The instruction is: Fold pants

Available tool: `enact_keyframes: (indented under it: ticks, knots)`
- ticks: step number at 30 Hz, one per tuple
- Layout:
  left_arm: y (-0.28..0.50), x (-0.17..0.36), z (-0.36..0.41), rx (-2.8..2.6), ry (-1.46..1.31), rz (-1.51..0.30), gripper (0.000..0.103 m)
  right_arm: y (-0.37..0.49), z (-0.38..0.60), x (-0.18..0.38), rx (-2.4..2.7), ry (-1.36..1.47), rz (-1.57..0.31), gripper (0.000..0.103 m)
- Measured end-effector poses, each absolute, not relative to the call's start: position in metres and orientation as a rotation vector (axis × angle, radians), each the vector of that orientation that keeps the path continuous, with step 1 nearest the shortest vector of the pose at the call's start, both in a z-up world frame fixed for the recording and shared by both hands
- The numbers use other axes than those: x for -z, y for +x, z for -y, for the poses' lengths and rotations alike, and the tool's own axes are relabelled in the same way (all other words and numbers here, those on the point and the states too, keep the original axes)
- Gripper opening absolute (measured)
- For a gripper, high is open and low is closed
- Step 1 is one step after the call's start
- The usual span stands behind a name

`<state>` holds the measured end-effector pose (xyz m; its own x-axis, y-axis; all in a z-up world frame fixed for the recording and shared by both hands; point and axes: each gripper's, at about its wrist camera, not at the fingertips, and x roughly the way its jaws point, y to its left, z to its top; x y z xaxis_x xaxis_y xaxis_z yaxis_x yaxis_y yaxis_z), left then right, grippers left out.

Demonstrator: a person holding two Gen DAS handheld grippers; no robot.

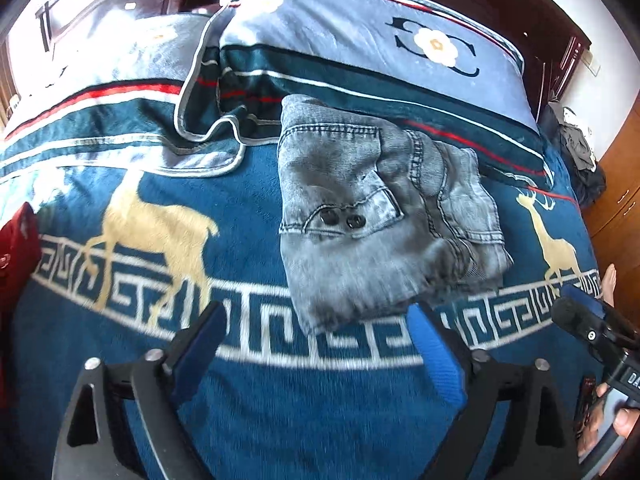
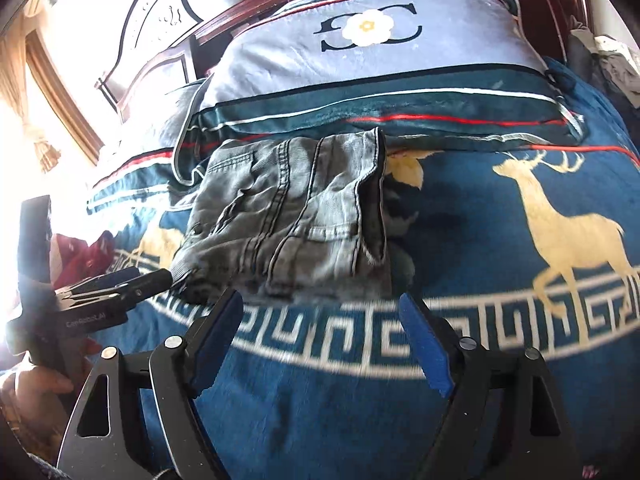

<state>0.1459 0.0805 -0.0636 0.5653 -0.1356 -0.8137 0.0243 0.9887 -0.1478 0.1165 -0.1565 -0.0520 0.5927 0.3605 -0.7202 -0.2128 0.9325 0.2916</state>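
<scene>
Grey denim pants [image 1: 372,216] lie folded into a compact bundle on the blue deer-print blanket [image 1: 240,216], just in front of a pillow. They also show in the right wrist view [image 2: 288,220]. My left gripper [image 1: 316,320] is open and empty, hovering just short of the bundle's near edge. My right gripper [image 2: 320,308] is open and empty, also just in front of the bundle. The right gripper shows at the right edge of the left wrist view [image 1: 588,316]; the left gripper shows at the left of the right wrist view [image 2: 120,284], near the bundle's left corner.
A grey-blue pillow [image 1: 380,48] with a flower logo lies behind the pants, a second pillow [image 1: 120,60] to its left. A dark wooden headboard [image 2: 168,12] stands behind. A red object [image 1: 16,248] sits at the bed's left; clothes [image 1: 580,144] are piled at the right.
</scene>
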Motion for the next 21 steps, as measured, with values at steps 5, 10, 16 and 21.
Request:
enact_keyframes:
  ticks: [5, 10, 16, 21]
  knots:
    - [0.121, 0.05, -0.079, 0.068, -0.139, -0.957, 0.103, 0.087, 0.158, 0.037, -0.321, 0.211, -0.847, 0.09]
    - [0.096, 0.04, -0.075, 0.05, -0.127, -0.955, 0.103, 0.058, 0.151, 0.019, -0.321, 0.186, -0.823, 0.093]
    - [0.066, 0.026, -0.065, 0.021, -0.08, -0.921, 0.103, 0.03, 0.142, 0.006, -0.321, 0.131, -0.799, 0.094]
    - [0.05, 0.013, -0.063, -0.025, -0.049, -0.88, 0.103, 0.015, 0.138, -0.002, -0.332, 0.113, -0.778, 0.094]
